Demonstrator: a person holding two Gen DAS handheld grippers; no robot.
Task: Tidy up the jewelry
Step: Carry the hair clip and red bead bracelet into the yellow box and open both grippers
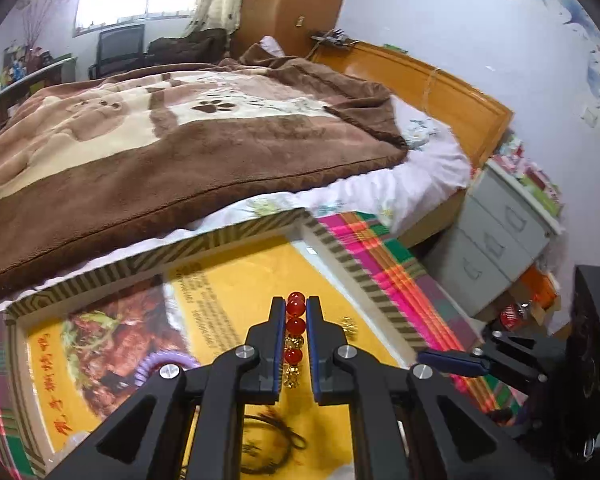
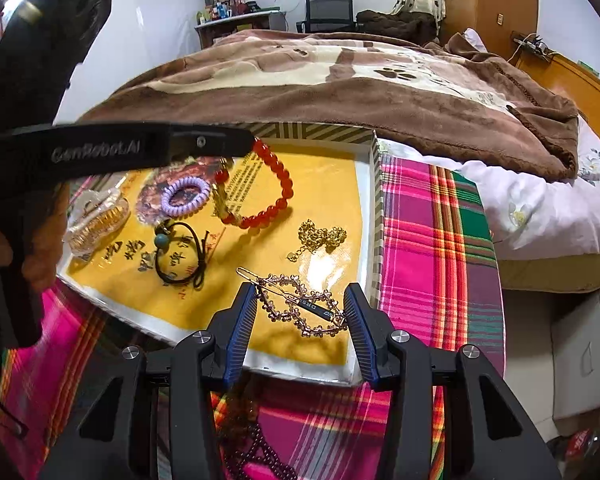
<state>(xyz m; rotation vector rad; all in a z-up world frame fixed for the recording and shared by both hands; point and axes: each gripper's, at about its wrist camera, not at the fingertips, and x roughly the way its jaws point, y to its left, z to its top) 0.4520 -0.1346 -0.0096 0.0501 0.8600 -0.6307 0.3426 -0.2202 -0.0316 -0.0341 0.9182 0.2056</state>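
Observation:
My left gripper [image 1: 296,312] is shut on a red bead bracelet [image 1: 295,326] with gold spacers and holds it over the yellow-lined tray [image 1: 236,276]. In the right wrist view the bracelet [image 2: 278,196] hangs from the left gripper's fingers [image 2: 204,142] above the tray [image 2: 328,184]. My right gripper [image 2: 300,300] is open over the tray's near edge, its jaws either side of a beaded hair clip [image 2: 300,306]. A gold chain [image 2: 320,236], a black hair tie [image 2: 180,252], a purple coil tie [image 2: 185,196] and a clear claw clip [image 2: 98,218] lie in the tray.
The tray sits on a pink plaid cloth [image 2: 432,248] beside a bed with a brown blanket [image 2: 340,76]. A dark bead necklace [image 2: 256,448] lies on the cloth below my right gripper. A grey drawer unit [image 1: 496,240] stands at the right.

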